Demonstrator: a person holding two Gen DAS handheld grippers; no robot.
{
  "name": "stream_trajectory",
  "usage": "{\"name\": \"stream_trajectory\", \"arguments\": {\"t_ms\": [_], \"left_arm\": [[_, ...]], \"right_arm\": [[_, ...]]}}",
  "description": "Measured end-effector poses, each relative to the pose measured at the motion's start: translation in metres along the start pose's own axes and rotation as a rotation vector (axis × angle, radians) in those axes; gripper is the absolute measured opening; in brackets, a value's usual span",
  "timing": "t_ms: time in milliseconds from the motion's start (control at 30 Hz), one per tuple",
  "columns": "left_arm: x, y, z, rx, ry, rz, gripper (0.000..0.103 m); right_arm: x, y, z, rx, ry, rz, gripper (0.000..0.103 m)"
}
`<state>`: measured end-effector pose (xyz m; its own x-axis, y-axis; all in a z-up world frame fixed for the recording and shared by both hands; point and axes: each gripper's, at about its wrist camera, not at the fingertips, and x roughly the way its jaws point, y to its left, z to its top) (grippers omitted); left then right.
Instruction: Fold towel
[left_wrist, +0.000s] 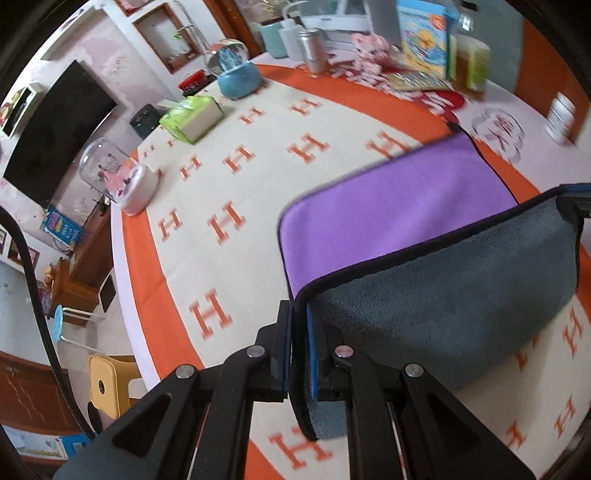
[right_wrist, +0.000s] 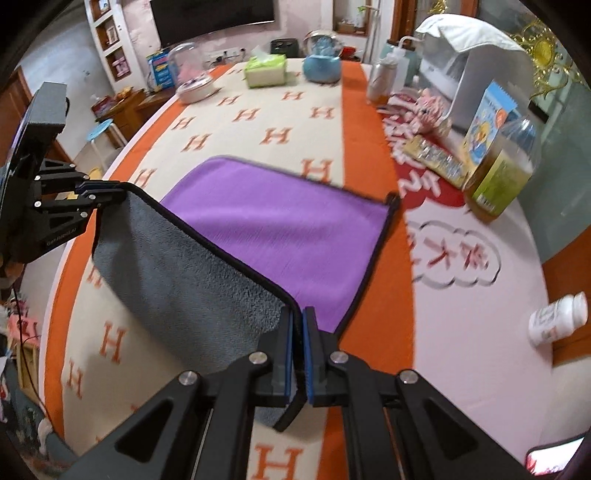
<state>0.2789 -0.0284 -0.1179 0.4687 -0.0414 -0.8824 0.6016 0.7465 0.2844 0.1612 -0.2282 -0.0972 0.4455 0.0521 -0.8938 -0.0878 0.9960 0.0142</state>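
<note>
The towel (left_wrist: 399, 210) is purple on one side and grey on the other, with a dark hem. Its far part lies flat on the cream and orange cloth; its near edge is lifted, grey side facing me. My left gripper (left_wrist: 298, 314) is shut on the near left corner. My right gripper (right_wrist: 298, 317) is shut on the near right corner of the towel (right_wrist: 280, 225). The right gripper's tip shows at the right edge of the left wrist view (left_wrist: 576, 206), and the left gripper shows at the left of the right wrist view (right_wrist: 99, 192).
A green tissue box (left_wrist: 192, 118), a blue snow globe (left_wrist: 236, 70) and a clear dome (left_wrist: 118, 177) stand at the table's far left. A steel cup (left_wrist: 314, 48), picture book (left_wrist: 424, 40), oil bottle (right_wrist: 502, 173) and white pill bottle (right_wrist: 557, 317) are along the right.
</note>
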Motion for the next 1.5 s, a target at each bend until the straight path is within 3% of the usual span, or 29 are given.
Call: {"name": "stream_trajectory", "arguments": {"t_ms": [467, 1000, 1300, 1433, 1500], "left_arm": [[0.066, 0.01, 0.074, -0.102, 0.038, 0.086, 0.006], [0.108, 0.006, 0.083, -0.151, 0.102, 0.116, 0.009], [0.113, 0.01, 0.079, -0.194, 0.118, 0.103, 0.026], [0.108, 0.012, 0.075, -0.22, 0.109, 0.093, 0.043], [0.103, 0.014, 0.074, -0.242, 0.103, 0.093, 0.057]], "right_arm": [[0.062, -0.043, 0.069, 0.102, 0.017, -0.068, 0.005], [0.111, -0.052, 0.082, 0.112, 0.07, -0.126, 0.005], [0.108, -0.054, 0.082, 0.111, 0.055, -0.202, 0.026], [0.099, -0.056, 0.081, 0.13, 0.038, -0.181, 0.028], [0.094, -0.054, 0.08, 0.126, 0.027, -0.177, 0.028]]}}
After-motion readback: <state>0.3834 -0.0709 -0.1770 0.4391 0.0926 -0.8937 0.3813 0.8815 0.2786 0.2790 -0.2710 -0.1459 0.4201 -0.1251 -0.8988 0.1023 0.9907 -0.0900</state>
